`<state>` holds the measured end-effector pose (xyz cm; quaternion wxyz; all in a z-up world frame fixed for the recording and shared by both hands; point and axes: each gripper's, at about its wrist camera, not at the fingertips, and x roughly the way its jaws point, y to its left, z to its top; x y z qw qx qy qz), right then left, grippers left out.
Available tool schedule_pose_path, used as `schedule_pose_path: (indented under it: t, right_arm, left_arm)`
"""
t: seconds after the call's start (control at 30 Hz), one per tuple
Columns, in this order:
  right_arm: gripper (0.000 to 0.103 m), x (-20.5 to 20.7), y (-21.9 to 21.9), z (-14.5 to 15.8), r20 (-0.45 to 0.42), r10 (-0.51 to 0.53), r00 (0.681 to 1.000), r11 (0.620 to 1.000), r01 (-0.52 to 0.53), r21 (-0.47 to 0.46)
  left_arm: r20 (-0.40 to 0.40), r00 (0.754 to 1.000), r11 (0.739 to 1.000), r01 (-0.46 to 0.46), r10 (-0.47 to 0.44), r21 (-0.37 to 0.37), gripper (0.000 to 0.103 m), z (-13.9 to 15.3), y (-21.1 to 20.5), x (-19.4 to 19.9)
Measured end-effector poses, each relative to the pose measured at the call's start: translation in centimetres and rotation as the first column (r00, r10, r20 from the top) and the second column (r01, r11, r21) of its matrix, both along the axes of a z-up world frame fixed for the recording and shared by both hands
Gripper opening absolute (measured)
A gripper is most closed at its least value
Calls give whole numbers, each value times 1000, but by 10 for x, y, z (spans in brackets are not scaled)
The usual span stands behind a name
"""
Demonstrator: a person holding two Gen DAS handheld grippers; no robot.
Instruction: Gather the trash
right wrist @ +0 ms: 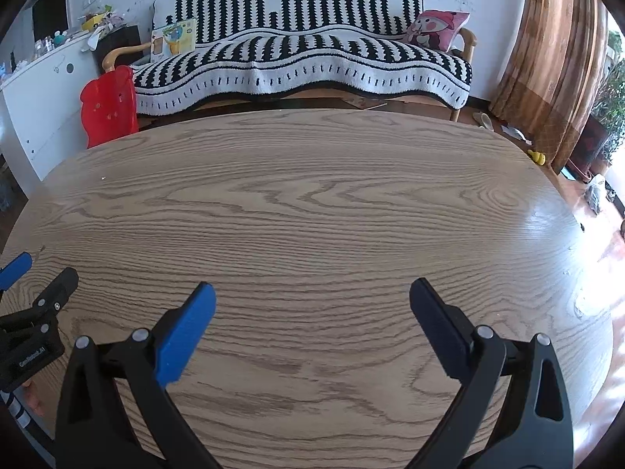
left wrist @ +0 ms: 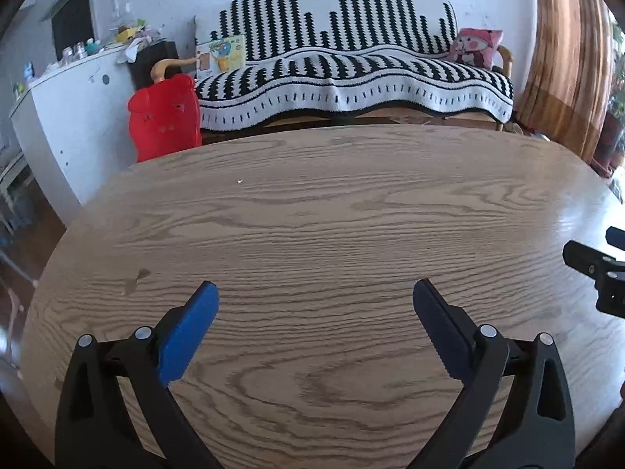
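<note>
My left gripper (left wrist: 315, 293) is open over a wooden table (left wrist: 332, 211), blue pads wide apart, nothing between them. My right gripper (right wrist: 312, 293) is open too, above the same table (right wrist: 312, 203), and holds nothing. A tiny white crumb (left wrist: 239, 181) lies on the far left part of the tabletop; the right wrist view shows that crumb (right wrist: 103, 178) near the left edge. No other trash shows on the table. The right gripper's black body (left wrist: 597, 273) enters at the right edge of the left wrist view; the left gripper (right wrist: 27, 312) appears at the left edge of the right wrist view.
Beyond the table stands a sofa (left wrist: 351, 74) under a black-and-white blanket, with a pink cushion (left wrist: 474, 47) and a picture box (left wrist: 220, 56). A red plastic chair (left wrist: 164, 115) and a white cabinet (left wrist: 74, 117) stand at the left. Brown curtains (right wrist: 554, 58) hang right, with small items (right wrist: 537, 156) on the floor.
</note>
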<state>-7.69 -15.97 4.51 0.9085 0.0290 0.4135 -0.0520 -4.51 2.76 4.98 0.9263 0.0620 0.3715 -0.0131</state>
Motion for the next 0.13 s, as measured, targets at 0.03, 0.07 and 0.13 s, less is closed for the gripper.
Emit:
schedule_pose_path:
  t: [0.03,0.07,0.13]
  right_arm:
    - [96,0,-1,0,0,-3,1000,1000,3,1]
    - [96,0,-2,0,-1,-6,1000,1000,6,1]
    - [96,0,-4,-3,-9,-14,1000,1000,14,4]
  left_arm:
    - [-3,1000,1000,9,-9,0,97,0,-1,0]
    - [-5,1000,1000,10,-10,0,97,-1,-1,1]
    - [-11,1000,1000,11,-10,1,97,-4,-2,1]
